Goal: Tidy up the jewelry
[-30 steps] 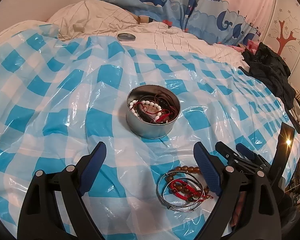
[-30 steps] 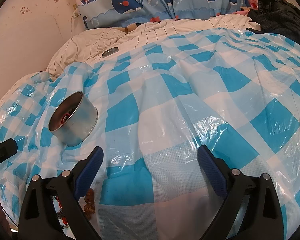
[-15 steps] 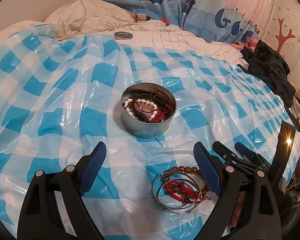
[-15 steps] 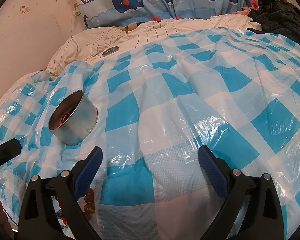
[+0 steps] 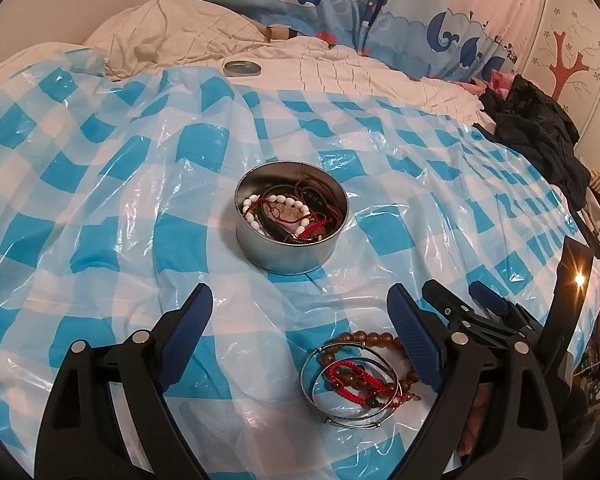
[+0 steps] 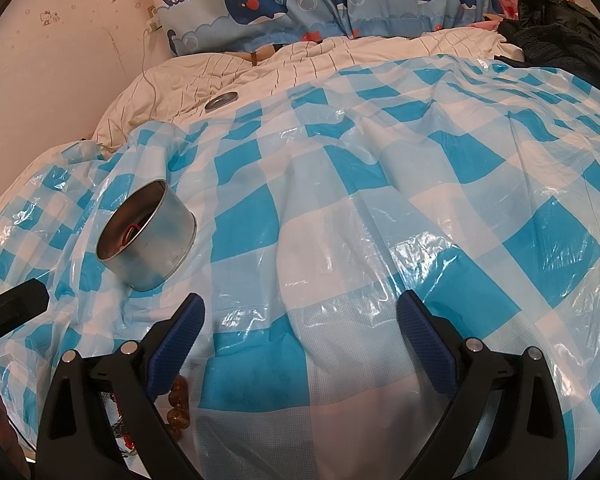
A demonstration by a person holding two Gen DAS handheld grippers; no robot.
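A round metal tin (image 5: 288, 222) sits on the blue-and-white checked plastic sheet (image 5: 100, 200); white beads and red cords lie tangled inside it. The same tin (image 6: 148, 236) appears at the left of the right wrist view. Loose jewelry (image 5: 360, 376), namely silver bangles, amber beads and a red cord, lies on the sheet close to my left gripper's right finger. My left gripper (image 5: 300, 340) is open and empty, a little short of the tin. My right gripper (image 6: 300, 340) is open over bare sheet, with amber beads (image 6: 178, 404) beside its left finger.
The tin's lid (image 5: 242, 67) lies far back on the cream bedding. A whale-print curtain (image 5: 340, 8) hangs behind the bed. Dark clothes (image 5: 540, 128) are piled at the right edge. The right gripper's fingers (image 5: 452, 304) show at the left view's lower right.
In the left wrist view the tin and loose jewelry have drifted slightly left and down. The right wrist view is unchanged. Both grippers stayed open.
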